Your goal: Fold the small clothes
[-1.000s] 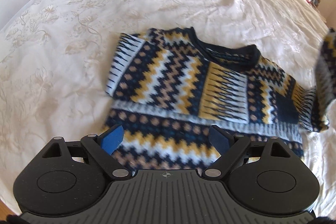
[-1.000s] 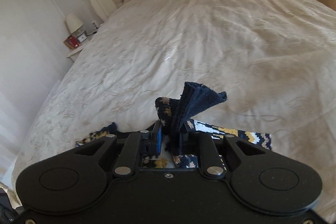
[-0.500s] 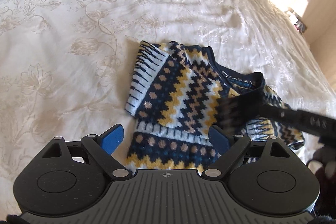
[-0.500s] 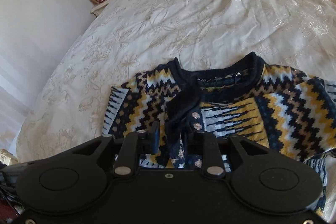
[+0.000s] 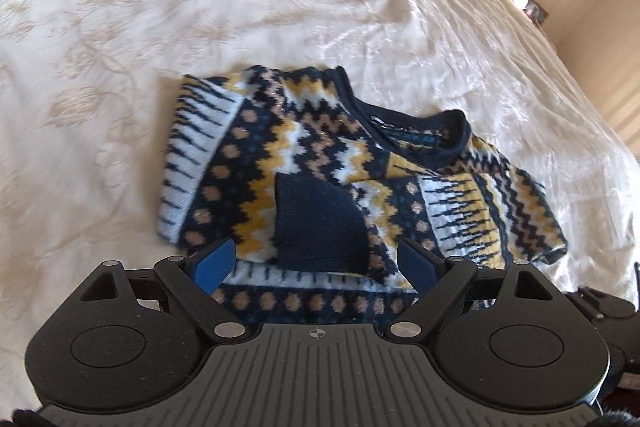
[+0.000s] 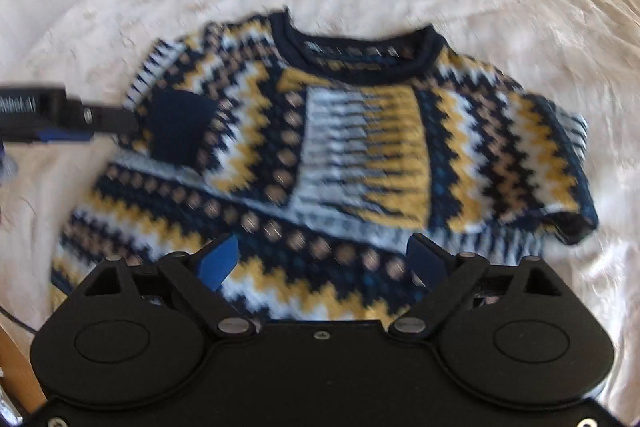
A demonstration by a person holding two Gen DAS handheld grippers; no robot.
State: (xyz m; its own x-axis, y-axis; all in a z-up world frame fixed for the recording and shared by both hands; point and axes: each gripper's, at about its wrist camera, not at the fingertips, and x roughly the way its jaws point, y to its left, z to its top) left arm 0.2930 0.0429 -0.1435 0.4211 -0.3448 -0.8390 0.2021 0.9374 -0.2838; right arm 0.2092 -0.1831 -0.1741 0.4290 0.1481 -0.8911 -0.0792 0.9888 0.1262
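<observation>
**Sleeve let go, sweater flat on the bed**

No label or writing can be read: white lettering on the left gripper's black finger, at the left edge of the right wrist view, is too blurred to make out, and the strip inside the collar (image 6: pixel 352 47) is also a smear.

The sweater (image 5: pixel 320 163) lies on the bedspread (image 5: pixel 280 7), just ahead of both pairs of jaws. Its navy cuff (image 5: pixel 320 223) rests on the chest, folded inward, ahead of the left gripper (image 5: pixel 320 259) and between the lines of its blue pads. That gripper's jaws stand wide and hold nothing.

A second ago the right gripper (image 6: pixel 324 259) was clamped on that cuff, raised above the bed; half a second ago it had carried it over the sweater's front. Now its jaws are opening, already spread wide, and nothing is between them (only the sweater's hem band shows beneath the gap). The cuff (image 6: pixel 180 127) sits ahead and to the left of them, touching neither pad. The left gripper's view has shifted nearer the sweater since then, with its jaws as wide as before.

No containers are in view.
</observation>
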